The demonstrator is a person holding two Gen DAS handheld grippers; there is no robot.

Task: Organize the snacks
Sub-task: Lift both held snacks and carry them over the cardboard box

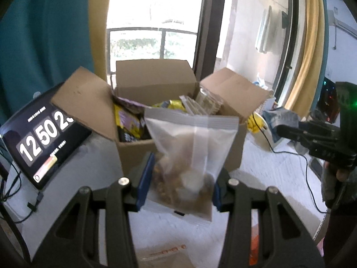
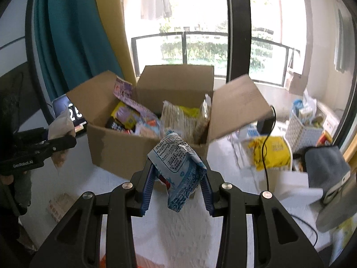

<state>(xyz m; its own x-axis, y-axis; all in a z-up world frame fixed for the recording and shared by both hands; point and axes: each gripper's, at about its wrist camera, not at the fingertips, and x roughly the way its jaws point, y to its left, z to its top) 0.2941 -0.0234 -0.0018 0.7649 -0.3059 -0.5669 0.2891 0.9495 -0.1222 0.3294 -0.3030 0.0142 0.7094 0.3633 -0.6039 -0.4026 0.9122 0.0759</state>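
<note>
**Inspector:** Nearest the left lens, the left hand-held gripper (image 1: 179,184) is closed partway on a frosted zip bag (image 1: 189,154) of brownish snack pieces. Blue pads press the bag's lower sides; the zip edge stands up above them.

**Clerk:** And the other side?

**Inspector:** Right hand-held gripper (image 2: 178,186) is closed narrowly on a blue-and-white snack packet (image 2: 178,167), pinched at mid-body, the printed end up and the lower end hanging below the pads. Both items are clear of the white-covered counter (image 2: 178,230), in front of the open cardboard box (image 2: 125,154).

**Clerk:** Handling?

**Inspector:** In my judgement both are light and soft. The zip bag is slick film with loose contents that may shift or crush, so a grip low on the filled part is sound. The packet is crinkly and puffy; a pinch across the middle suits it, though it could slide out.

**Clerk:** Box condition?

**Inspector:** Flaps open, already well filled: purple and yellow packets at left, a clear-wrapped cracker pack (image 2: 180,120) at right. A tablet (image 1: 42,140) showing a clock leans beside it at left. Remaining room looks limited.
</note>
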